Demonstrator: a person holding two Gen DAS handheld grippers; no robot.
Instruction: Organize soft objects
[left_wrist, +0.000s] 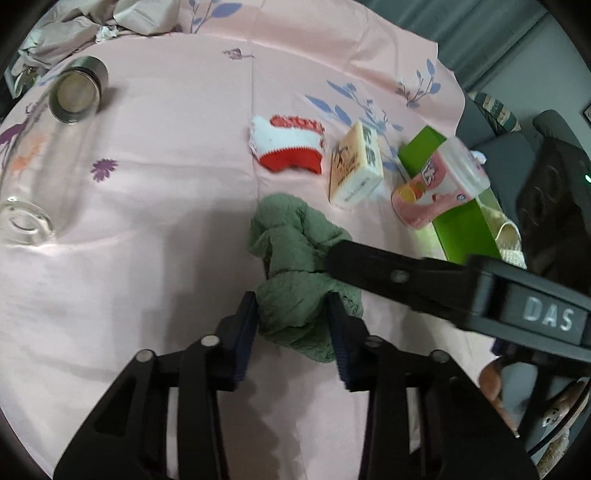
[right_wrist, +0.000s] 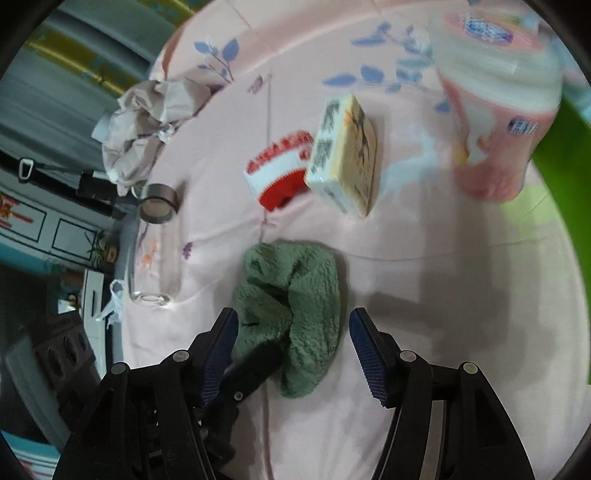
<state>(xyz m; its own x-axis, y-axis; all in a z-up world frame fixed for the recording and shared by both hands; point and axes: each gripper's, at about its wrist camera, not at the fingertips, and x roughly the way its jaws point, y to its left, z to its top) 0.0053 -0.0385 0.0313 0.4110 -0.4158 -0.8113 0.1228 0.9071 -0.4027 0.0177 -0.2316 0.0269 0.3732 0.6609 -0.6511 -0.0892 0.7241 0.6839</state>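
We judge the step in hand to be gathering the crumpled green cloth (left_wrist: 295, 266) off the pink bedsheet (left_wrist: 147, 258). Nearest us, our left gripper (left_wrist: 293, 328) pinches the cloth's near end, both pads pressed into the fabric. In the right wrist view our right gripper (right_wrist: 291, 350) stands spread wide, grasping nothing; the cloth's bulk lies between its fingers, touching the left one and apart from the other. Next, we think, the right must clench on the free end so the cloth can be folded or lifted. Farther off lie a red-and-white knitted piece (left_wrist: 288, 149), a tissue pack (left_wrist: 356, 166), and a pink wipes pack (left_wrist: 439, 184) on a green box (left_wrist: 465, 229).
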